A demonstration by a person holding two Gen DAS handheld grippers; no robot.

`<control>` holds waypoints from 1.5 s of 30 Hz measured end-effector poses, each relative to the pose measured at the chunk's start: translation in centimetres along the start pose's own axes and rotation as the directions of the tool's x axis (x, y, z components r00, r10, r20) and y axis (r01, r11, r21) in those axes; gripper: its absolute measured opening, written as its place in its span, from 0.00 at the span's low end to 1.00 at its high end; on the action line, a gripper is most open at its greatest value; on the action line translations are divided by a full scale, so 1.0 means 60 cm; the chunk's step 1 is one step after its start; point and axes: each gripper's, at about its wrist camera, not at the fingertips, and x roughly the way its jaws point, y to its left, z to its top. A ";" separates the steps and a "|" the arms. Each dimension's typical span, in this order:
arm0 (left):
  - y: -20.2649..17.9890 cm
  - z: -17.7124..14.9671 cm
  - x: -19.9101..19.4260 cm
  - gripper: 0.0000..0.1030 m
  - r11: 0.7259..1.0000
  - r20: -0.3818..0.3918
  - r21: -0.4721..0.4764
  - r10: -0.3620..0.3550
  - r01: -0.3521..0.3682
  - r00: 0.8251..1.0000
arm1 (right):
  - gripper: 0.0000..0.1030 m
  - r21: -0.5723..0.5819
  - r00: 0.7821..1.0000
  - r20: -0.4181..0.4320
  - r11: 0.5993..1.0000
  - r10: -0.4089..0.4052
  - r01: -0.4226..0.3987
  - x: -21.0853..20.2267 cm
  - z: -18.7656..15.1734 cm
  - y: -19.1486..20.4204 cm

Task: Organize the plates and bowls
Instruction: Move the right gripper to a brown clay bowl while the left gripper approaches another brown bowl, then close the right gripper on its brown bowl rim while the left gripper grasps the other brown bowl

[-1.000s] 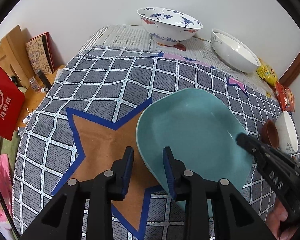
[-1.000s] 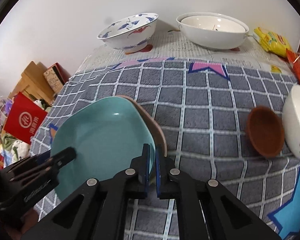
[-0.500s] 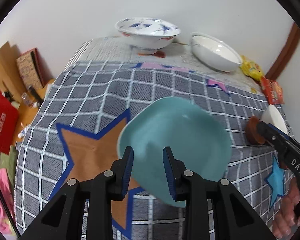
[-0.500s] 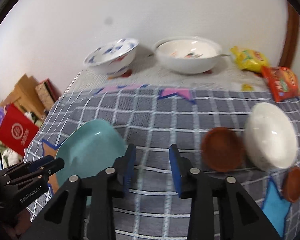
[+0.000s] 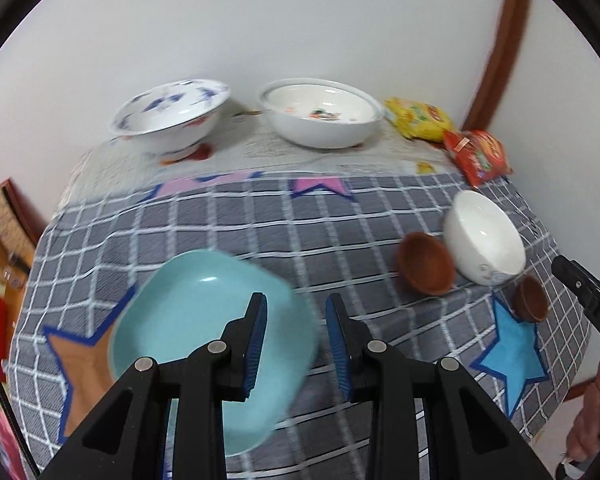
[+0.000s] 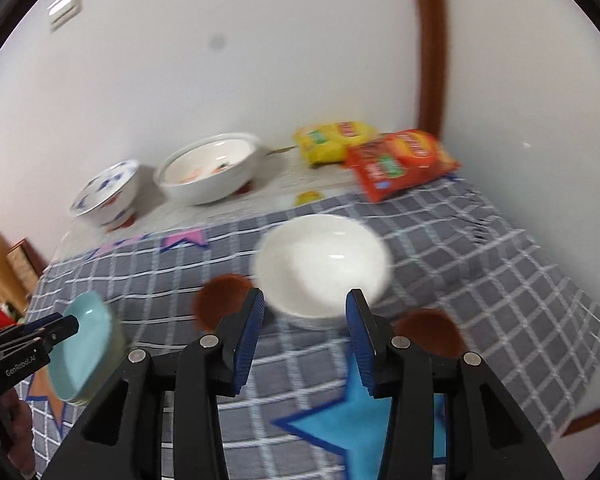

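The left wrist camera looks down along its jaws from above the near edge of the bench (image 5: pixel 260 216), facing the back wall. The right wrist camera sits further right, lower and closer in. Both take in the teal plate (image 5: pixel 204 292) (image 6: pixel 86 340) and white bowl (image 5: pixel 484 236) (image 6: pixel 324 260).

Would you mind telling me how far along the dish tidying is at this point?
Done, apparently: the teal plate lies on the cloth, seemingly atop another plate. In hand: nothing; the left gripper and right gripper are both open, the right one facing the small white bowl. Left: that bowl, two brown dishes, and perhaps the two big bowls at the back.
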 end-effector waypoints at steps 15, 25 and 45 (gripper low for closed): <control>-0.136 0.037 0.096 0.28 0.991 -0.102 0.121 -0.054 0.066 0.993 | 0.41 0.138 0.988 -0.132 0.986 -0.076 0.095 0.019 -0.042 -0.181; -0.129 0.054 0.166 0.40 0.995 -0.148 0.092 -0.022 0.035 0.989 | 0.41 0.170 0.981 -0.191 0.983 -0.033 0.066 0.092 -0.058 -0.182; -0.149 0.054 0.207 0.14 0.984 -0.157 0.101 -0.127 0.144 0.979 | 0.17 0.199 0.978 -0.204 0.977 -0.042 0.083 0.147 -0.063 -0.190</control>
